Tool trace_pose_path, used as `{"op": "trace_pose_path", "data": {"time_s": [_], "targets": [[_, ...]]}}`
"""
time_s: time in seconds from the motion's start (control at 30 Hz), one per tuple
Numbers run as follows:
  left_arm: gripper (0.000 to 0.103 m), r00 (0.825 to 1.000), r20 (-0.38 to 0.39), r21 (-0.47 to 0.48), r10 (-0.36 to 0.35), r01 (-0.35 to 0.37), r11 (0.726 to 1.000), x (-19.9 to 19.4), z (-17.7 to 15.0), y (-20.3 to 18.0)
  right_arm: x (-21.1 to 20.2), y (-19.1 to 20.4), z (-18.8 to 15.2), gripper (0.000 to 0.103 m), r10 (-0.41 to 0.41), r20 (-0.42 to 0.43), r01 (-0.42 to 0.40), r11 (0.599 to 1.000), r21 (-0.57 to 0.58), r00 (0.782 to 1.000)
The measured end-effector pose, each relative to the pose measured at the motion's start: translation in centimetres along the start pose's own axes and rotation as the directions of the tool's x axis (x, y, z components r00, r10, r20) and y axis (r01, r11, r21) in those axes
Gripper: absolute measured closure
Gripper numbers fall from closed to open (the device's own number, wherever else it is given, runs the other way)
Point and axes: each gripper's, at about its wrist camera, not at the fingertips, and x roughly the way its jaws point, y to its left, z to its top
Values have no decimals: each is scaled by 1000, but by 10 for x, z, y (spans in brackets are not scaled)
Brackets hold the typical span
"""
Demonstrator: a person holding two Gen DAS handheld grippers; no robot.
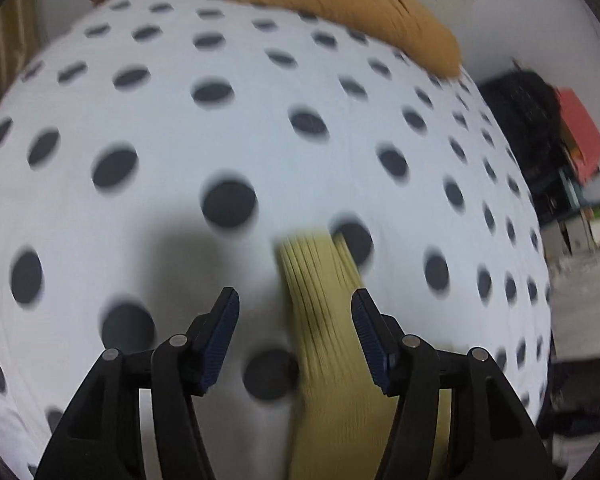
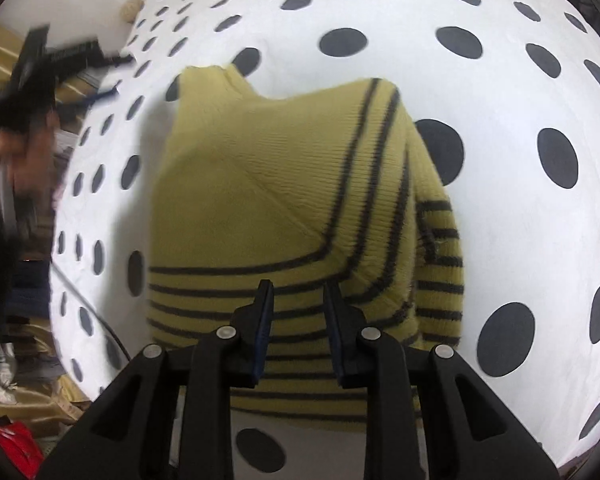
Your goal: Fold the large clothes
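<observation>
Lying folded near the bed's (image 2: pixel 440 8) near edge, yellow striped sweater (image 2: pixel 268 184), one sleeve laid across the body, likely to narrow it for the next fold; right tongs (image 2: pixel 298 292) angled steeply down over the hem, narrow, whether pinching knit cannot tell; left tongs (image 1: pixel 296 300) wide, gripping nothing, sleeve (image 1: pixel 320 300) blurred between, tilted down, lifted clear by a hand (image 2: pixel 24 152).
</observation>
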Motion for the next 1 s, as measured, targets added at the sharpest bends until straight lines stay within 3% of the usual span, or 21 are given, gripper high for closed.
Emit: {"op": "trace_pose_path", "data": {"time_s": [0.03, 0.1, 0.17, 0.2, 0.3, 0.37, 0.4, 0.47, 0.53, 0.7, 0.93, 1.0], "targets": [[45, 1000, -28, 8, 7, -7, 1000, -3, -23, 1, 3, 1, -1, 77, -15, -16, 15, 1000, -9, 1000], [46, 991, -100, 37, 86, -83, 996, 8, -63, -7, 21, -7, -4, 80, -111, -81, 110, 994, -21, 991], [49, 978, -134, 48, 160, -155, 987, 7, -105, -16, 26, -25, -4, 86, -80, -70, 82, 996, 29, 994], [49, 976, -134, 38, 173, -170, 985, 1, -122, -20, 23, -30, -2, 93, -93, -72, 97, 994, 45, 993], [47, 974, -101, 37, 203, -200, 979, -31, -179, -38, 5, -18, 0, 89, -128, -36, 129, 992, 15, 991], [36, 980, -108, 58, 169, -163, 985, -38, -202, -52, 3, -7, -3, 89, -149, -20, 148, 988, -36, 989], [34, 977, -136, 64, 162, -155, 986, -32, -209, -55, 8, -6, -6, 89, -177, -36, 176, 983, -46, 984], [33, 951, -194, 101, 240, -223, 969, -14, -223, -57, 20, -16, -13, 92, -216, -61, 215, 976, -27, 974], [35, 944, -203, 88, 261, -248, 965, -15, -223, -58, 16, -18, -13, 92, -223, -74, 223, 975, -2, 972], [36, 958, -106, 62, 267, -262, 963, -79, -222, -82, -37, 6, -23, 82, -229, -11, 229, 973, -37, 973], [36, 962, -64, 59, 265, -262, 963, -141, -243, -113, -87, 30, -61, 71, -194, 2, 194, 981, -27, 981], [36, 964, -52, 59, 260, -257, 965, -156, -254, -119, -102, 36, -72, 63, -202, 9, 202, 979, -33, 979]]}}
